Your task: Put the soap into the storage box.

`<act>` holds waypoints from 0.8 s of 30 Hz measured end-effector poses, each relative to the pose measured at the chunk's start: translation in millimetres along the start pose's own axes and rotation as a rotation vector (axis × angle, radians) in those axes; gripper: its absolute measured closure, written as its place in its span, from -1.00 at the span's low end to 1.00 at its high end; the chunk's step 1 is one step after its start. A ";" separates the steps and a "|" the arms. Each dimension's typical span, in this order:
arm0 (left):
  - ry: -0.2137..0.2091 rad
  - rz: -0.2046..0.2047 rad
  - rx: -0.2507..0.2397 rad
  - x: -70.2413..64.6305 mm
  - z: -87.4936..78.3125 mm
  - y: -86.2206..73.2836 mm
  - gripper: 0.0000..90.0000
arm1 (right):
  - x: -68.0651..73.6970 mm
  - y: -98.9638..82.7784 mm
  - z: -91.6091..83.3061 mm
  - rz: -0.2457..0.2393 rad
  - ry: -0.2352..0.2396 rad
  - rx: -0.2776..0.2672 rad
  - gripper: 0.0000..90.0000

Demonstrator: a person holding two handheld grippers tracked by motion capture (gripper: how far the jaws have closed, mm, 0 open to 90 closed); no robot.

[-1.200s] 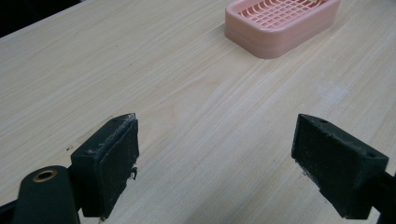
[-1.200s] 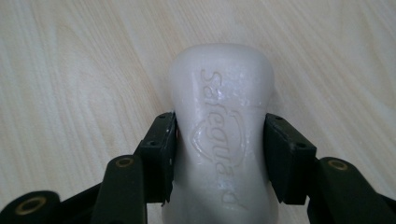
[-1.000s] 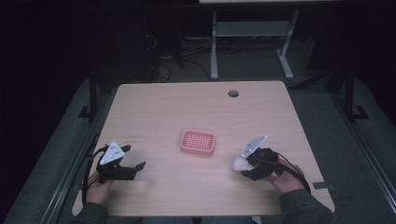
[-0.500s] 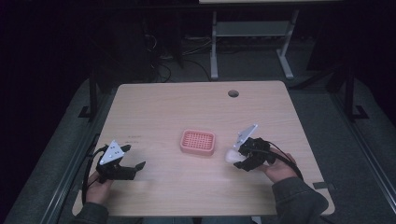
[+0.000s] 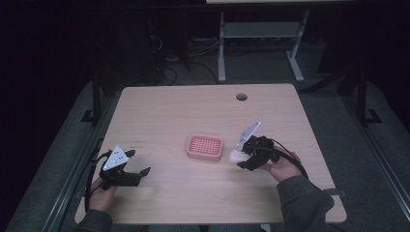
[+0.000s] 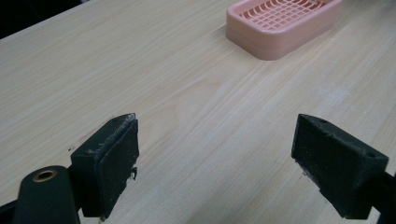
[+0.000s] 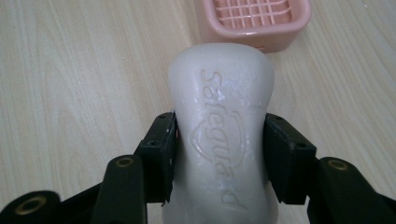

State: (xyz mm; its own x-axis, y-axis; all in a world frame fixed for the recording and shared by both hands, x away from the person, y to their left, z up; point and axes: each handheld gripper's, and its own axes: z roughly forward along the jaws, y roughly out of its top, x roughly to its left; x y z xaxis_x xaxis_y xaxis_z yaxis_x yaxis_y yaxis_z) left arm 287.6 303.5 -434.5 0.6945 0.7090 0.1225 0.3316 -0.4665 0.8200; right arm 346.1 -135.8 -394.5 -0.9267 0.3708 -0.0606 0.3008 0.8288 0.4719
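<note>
A: What's moved since the earlier frame?

B: My right gripper (image 5: pixel 240 160) has carried the soap bar (image 5: pixel 235 155) in across the table (image 5: pixel 169 111), from out near the right edge toward the pink soap dish (image 5: pixel 205 147). Left gripper (image 5: pixel 138 172) hasn't budged, and the dish sits where it was.

A: Key relation for the next move?

B: The dish lies straight ahead of the right gripper's jaws, just past the tip of the bar. In the right gripper view the soap dish (image 7: pixel 256 18) sits right above the far end of the soap bar (image 7: pixel 224 126); from above the two look just beside each other, not yet overlapping. The bar's long axis runs along the jaws and points at the dish. The right hand is much nearer; the left is well apart, off to the dish's other side.

A: Gripper states?

B: Right is clamped on the bar, pads (image 7: pixel 161 154) pressing its two long sides. Left jaws stand wide apart with nothing between them, over bare wood, the soap dish (image 6: pixel 280 23) ahead and to their right.

A: Looks?

B: The bar is white, rounded, waxy, with "Safeguard" embossed lengthwise. The dish is a pink rounded rectangle with a grid floor and nothing in it. I'd guess a short push forward, then lower it in.
</note>
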 end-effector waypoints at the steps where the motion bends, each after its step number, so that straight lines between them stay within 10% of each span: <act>1: 0.000 -0.002 -0.001 -0.1 0.1 0.0 -0.68 | -0.4 1.2 0.0 0.004 0.003 0.003 0.07; 24: -0.003 0.005 0.005 0.2 -0.1 0.5 -0.68 | -13.2 24.4 5.0 -0.025 0.029 -0.021 0.07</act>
State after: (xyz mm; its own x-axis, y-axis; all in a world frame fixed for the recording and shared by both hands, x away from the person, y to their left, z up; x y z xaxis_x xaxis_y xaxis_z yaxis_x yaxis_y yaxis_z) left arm 287.8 303.4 -434.0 0.6978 0.7053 0.1248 0.3316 -0.4726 0.8165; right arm 366.8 -118.3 -386.6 -0.9401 0.3375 -0.0471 0.2729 0.8283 0.4893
